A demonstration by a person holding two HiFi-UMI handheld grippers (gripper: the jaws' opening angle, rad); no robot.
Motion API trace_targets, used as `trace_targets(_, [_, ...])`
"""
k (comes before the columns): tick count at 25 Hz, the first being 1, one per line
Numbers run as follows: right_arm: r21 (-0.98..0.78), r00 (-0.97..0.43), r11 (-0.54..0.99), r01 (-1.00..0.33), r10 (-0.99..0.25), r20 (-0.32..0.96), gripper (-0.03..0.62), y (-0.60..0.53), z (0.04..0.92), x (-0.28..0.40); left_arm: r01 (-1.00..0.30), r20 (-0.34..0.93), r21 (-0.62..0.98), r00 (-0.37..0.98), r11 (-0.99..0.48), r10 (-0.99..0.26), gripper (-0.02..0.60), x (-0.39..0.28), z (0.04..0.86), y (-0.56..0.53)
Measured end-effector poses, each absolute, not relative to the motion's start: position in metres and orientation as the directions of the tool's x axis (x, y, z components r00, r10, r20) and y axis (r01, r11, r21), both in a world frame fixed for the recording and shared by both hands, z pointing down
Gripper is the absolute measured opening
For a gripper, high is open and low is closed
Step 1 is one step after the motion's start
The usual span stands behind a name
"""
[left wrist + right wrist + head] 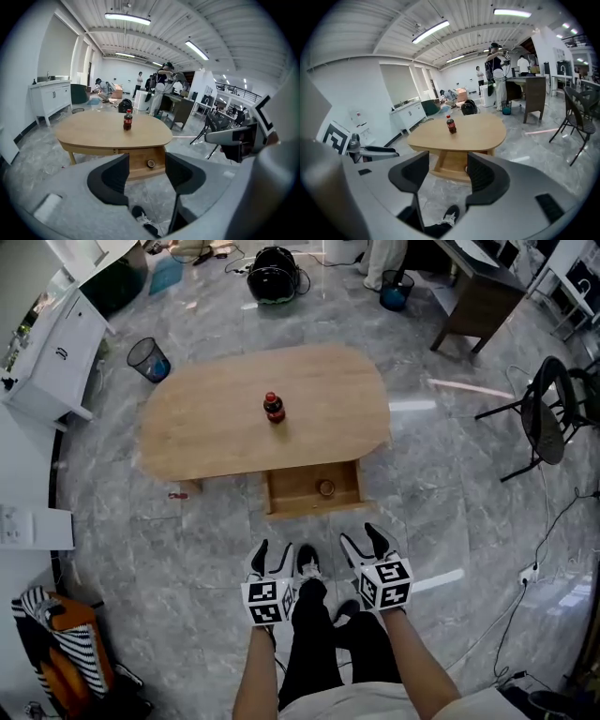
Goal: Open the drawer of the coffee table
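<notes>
Our left claw (271, 557) and right claw (364, 542) hang open, empty; the drawer (314, 491) looks like light, rigid wood, so we'd grab its front lip.

1. The floor (450, 493) is of glossy grey stone tiles with pale veins.
2. A white cabinet (52, 362) stands at the left side, and a dark mesh bin (148, 360) stands near it.
3. A dark wooden desk (478, 301) stands far at the right, with a blue bucket (395, 292) just beside it.
4. A black folding chair (548, 418) stands at the right.
5. Long strip lamps (127, 18) shine on the ribbed white ceiling (154, 33), and the walls (361, 89) are white.
</notes>
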State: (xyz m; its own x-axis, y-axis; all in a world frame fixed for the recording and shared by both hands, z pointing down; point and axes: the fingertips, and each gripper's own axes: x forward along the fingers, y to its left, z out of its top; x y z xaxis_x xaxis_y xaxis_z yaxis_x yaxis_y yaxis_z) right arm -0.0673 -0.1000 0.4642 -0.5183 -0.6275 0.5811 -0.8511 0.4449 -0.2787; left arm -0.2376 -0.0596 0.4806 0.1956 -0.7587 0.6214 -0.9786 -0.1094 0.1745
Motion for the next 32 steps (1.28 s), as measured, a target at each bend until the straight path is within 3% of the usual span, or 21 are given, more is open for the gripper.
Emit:
trace_targets(12, [-0.261,-0.464,0.391,-0.882,-0.634,0.618,0.264,-0.011,0.356,-0.049,-0.984,0.63,0.161,0.162,-0.077,-0.759,0.245,-0.203,0.347,0.019])
trace_targets(24, [-0.298,-0.486,0.384,-0.874,-0.676,0.554,0.259,0.046,0.306,-0.039,-0.978,0.593,0.202,0.168,-0.057,-0.788,0.245,-0.176,0.296,0.071])
trace_targets(32, [-0.262,-0.488,0.415,-0.871,-0.683,0.543,0.233,0.059,0.289,-0.033,-0.987,0.605,0.12,0.158,-0.107,-0.78,0.244,-0.169,0.291,0.079])
